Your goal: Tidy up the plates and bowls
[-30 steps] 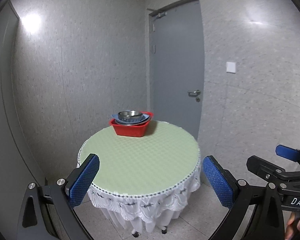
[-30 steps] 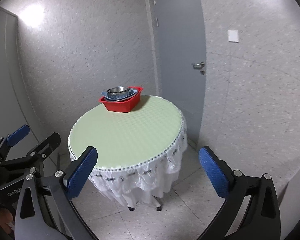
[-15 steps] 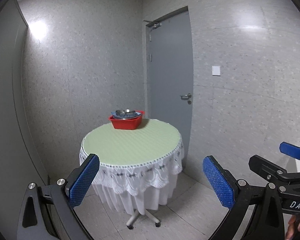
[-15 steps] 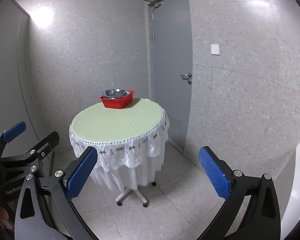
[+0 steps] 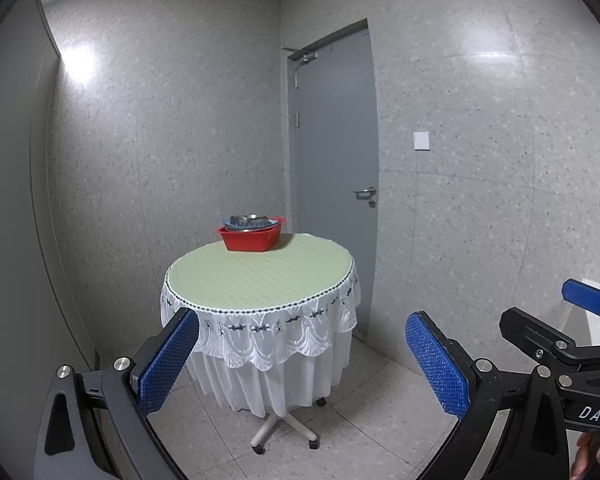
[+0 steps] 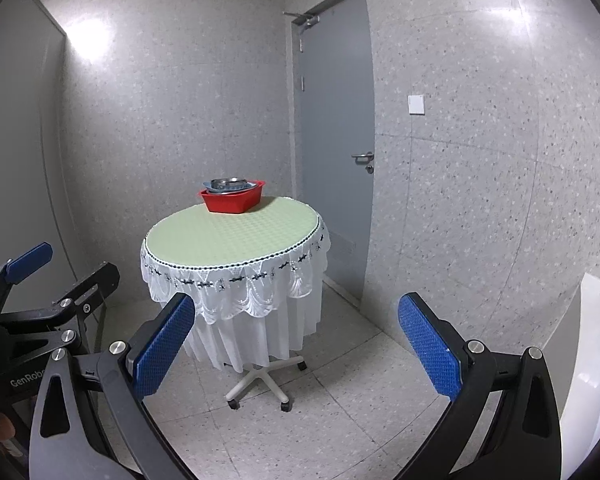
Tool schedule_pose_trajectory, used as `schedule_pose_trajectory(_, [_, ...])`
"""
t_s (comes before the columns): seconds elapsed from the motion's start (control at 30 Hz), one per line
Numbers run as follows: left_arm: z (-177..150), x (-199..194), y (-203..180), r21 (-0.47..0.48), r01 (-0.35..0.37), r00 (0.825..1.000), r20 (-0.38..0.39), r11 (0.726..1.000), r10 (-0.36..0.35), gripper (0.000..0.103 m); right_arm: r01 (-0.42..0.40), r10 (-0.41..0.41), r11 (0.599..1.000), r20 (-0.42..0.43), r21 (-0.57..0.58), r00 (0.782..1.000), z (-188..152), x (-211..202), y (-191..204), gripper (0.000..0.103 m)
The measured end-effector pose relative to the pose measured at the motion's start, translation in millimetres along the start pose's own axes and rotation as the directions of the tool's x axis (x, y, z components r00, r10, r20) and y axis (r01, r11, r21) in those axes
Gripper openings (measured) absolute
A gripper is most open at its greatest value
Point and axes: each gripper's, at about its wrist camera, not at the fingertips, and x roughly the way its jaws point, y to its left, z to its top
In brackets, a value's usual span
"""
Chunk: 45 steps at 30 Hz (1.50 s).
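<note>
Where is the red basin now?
In both wrist views, the red basin sits at the round table's far edge, left of the grey door.

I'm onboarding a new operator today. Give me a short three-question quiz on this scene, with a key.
1. True or false: the left gripper is shut on a plate.
2. What sits inside the red basin? A) metal bowl on blue dish B) cups C) nothing
3. Fill in: the basin stands near the table's ____ edge, toward the wall.

Key: 1 false, both it and the right gripper are open and away from the table; 2 A; 3 far.
</note>
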Motion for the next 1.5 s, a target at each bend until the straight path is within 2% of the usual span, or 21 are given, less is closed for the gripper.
schedule_pose_trajectory(0.37, [-22,6,14,0.016,-0.022,1.0,0.019,1.0,0.022,0.102,-0.021,0.021,1.0,0.023,0.001,1.0,-25,5,8,0.103])
schedule_pose_trajectory(0.8, [-27,18,21,0.003,-0.029,0.999,0.015,1.0,0.029,0.102,-0.03,0.03,0.999,0.018,-0.011,0.999,-28,11,14,0.103])
schedule_pose_trajectory(1.5, [-32,31,7,-0.002,-0.043,0.999,0.014,0.999,0.043,0.102,-0.034,0.034,0.999,0.01,-0.01,0.999,-27,21,15,0.103])
